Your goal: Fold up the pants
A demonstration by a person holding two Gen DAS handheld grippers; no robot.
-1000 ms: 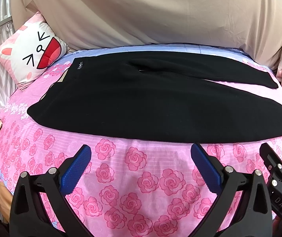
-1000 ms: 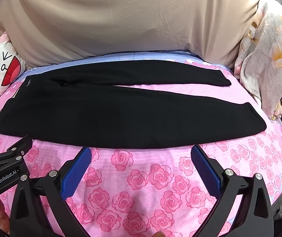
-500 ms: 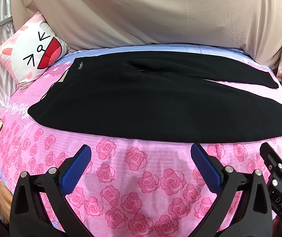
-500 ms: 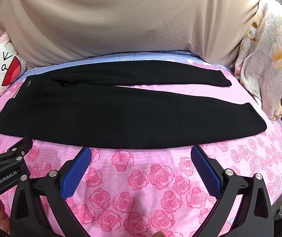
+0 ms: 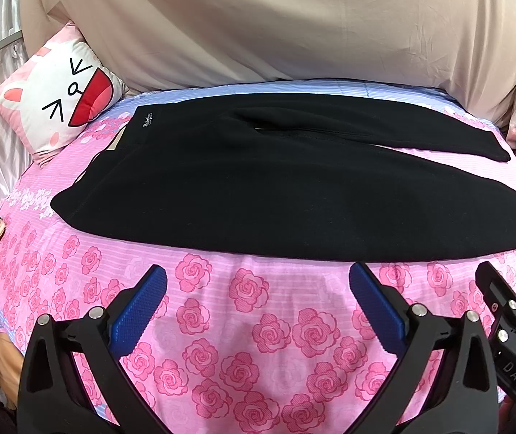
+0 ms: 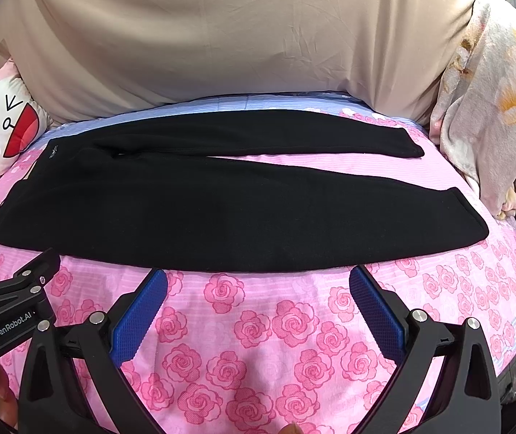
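From the left wrist view, the black pants [image 5: 276, 188] lie flat across the rose-print bedspread [image 5: 243, 325], waistband at the left near the cartoon pillow [image 5: 59, 105], the 2 legs running off to the right. The far leg sits apart from the near one, with a wedge of pink sheet showing between them toward the cuffs. No fold is visible in this view, so by my reading the task has barely begun. The left gripper [image 5: 258, 300] hangs just short of the near edge of the pants, its blue pads spread wide and holding nothing. Part of the right gripper shows at the far right edge of the frame.

From the right wrist view, the pants [image 6: 229, 209] read the same way: spread full length, both cuffs at the right near the floral blanket [image 6: 489, 119], legs splayed apart. The right gripper [image 6: 258, 303] is also parted and empty, its tips close to the near hem line but not touching cloth. The left gripper [image 6: 12, 296] shows at the left edge.

What seems left is everything: bringing 1 leg over the other, then folding the length down.
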